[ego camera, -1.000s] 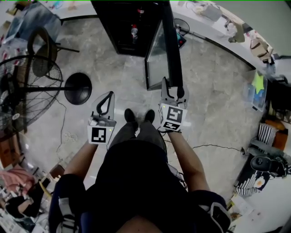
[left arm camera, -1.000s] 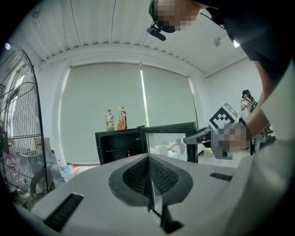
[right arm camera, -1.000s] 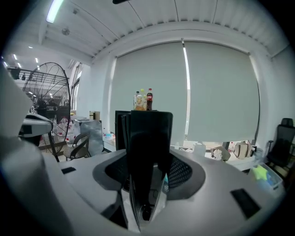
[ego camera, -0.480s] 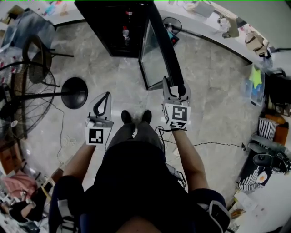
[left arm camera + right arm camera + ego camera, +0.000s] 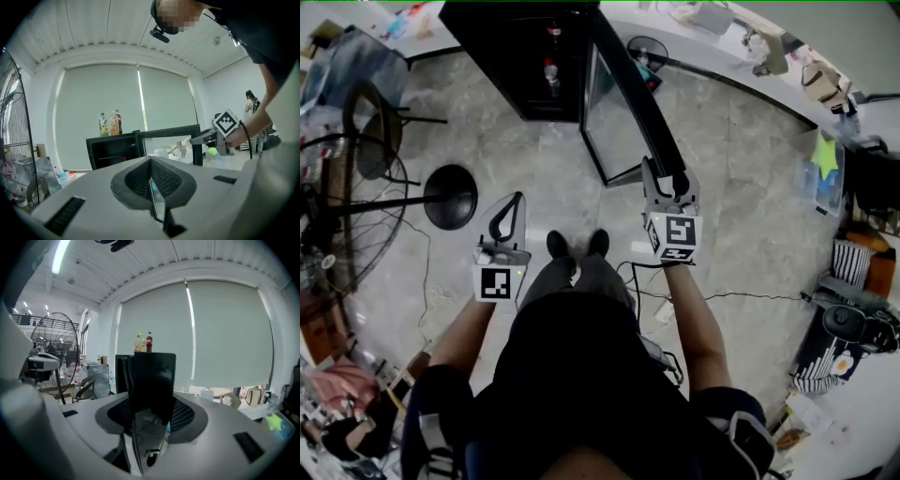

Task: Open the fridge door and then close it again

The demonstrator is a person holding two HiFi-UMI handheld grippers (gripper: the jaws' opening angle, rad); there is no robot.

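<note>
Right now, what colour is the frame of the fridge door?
The fridge door has a black frame; the head view shows it best.

Looks like a lab-style workroom, not a home: pale stone-tiled floor [image 5: 534, 178] with loose cables [image 5: 741, 298], long white counter [image 5: 722, 64] cluttered with gear, wall-wide roller blinds [image 5: 225, 333], ceiling strip light [image 5: 60, 254], big pedestal fan [image 5: 342, 216], office chair [image 5: 380, 122], small black fridge [image 5: 511, 47] with glass door [image 5: 619, 112], bottles [image 5: 110, 124] on top.

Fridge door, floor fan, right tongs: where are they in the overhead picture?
fridge door [image 5: 614, 127], head view, on its glass pane.
floor fan [image 5: 450, 195], head view, on its round base.
right tongs [image 5: 664, 180], head view, between the tips.
</note>
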